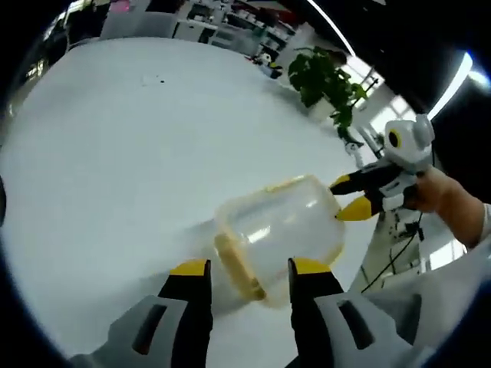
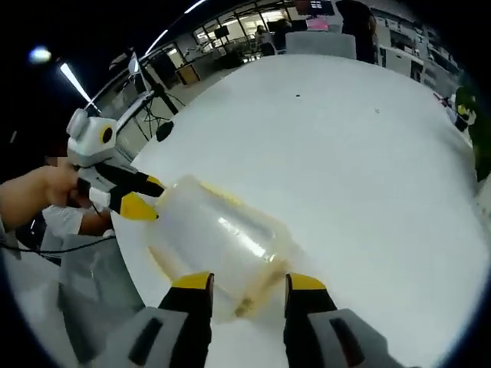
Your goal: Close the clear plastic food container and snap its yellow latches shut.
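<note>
White table [image 1: 115,169], office shelving, potted plant [image 1: 326,80] behind; clear container [image 1: 280,230] between my grippers, both spread wide, latches blurred.

One clear plastic food container [image 1: 280,230] lies on the one white table [image 1: 138,169], near its edge. One yellow latch [image 1: 234,264] is plain to see along the container's rim; any others cannot be counted from the blurred pictures. Two grippers work at it, the left gripper [image 1: 244,270] and the right gripper [image 2: 247,285], each with two yellow-tipped jaws. One potted plant [image 1: 326,80] stands beyond the table's far corner.
</note>
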Motion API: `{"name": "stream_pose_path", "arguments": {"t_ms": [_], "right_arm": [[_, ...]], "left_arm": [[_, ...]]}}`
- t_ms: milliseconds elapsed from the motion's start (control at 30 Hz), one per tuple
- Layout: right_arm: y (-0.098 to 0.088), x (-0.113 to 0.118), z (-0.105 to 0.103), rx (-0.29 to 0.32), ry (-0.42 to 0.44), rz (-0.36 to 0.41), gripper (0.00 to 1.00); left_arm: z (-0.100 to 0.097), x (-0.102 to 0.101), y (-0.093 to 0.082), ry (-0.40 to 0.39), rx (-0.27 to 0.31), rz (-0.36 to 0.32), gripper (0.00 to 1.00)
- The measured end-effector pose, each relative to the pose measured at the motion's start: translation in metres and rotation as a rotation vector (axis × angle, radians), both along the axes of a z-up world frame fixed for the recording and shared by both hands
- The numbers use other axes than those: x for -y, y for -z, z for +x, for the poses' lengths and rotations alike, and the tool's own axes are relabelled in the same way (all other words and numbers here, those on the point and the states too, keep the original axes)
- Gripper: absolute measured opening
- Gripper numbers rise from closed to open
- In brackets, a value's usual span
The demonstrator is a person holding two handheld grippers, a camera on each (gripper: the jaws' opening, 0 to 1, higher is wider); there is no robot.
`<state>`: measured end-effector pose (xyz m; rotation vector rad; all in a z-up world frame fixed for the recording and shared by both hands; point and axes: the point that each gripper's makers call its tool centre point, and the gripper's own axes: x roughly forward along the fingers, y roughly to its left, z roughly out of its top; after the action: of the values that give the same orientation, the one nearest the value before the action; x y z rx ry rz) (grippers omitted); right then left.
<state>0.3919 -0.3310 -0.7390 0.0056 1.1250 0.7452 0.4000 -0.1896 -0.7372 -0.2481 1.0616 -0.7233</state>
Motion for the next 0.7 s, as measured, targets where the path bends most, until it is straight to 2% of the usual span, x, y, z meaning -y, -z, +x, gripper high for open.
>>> {"name": "stream_pose_path", "arguments": {"t_ms": [33, 133, 400, 567, 700], "right_arm": [[-0.0008, -0.0012, 0.0004, -0.008, 0.022, 0.014, 0.35], [-0.0007, -0.0011, 0.0, -0.007, 0.013, 0.003, 0.35], [-0.0016, -0.0043, -0.0021, -0.009, -0.01, -0.067, 0.33], [0.0001, -0.0026, -0.0016, -0.024, 0.008, -0.052, 0.32], [0.0, -0.0055, -0.002, -0.019, 0.014, -0.059, 0.32]], "left_arm": [[0.0004, 0.001, -0.0001, -0.002, 0.0, -0.002, 0.36], [-0.0017, 0.0045, 0.0032, 0.003, -0.01, 0.017, 0.35], [-0.0011, 0.0056, 0.0045, -0.024, -0.026, 0.034, 0.34], [-0.0026, 0.0081, 0.0041, -0.039, -0.016, 0.046, 0.34], [-0.0019, 0.0085, 0.0049, -0.064, -0.039, 0.044, 0.33]]}}
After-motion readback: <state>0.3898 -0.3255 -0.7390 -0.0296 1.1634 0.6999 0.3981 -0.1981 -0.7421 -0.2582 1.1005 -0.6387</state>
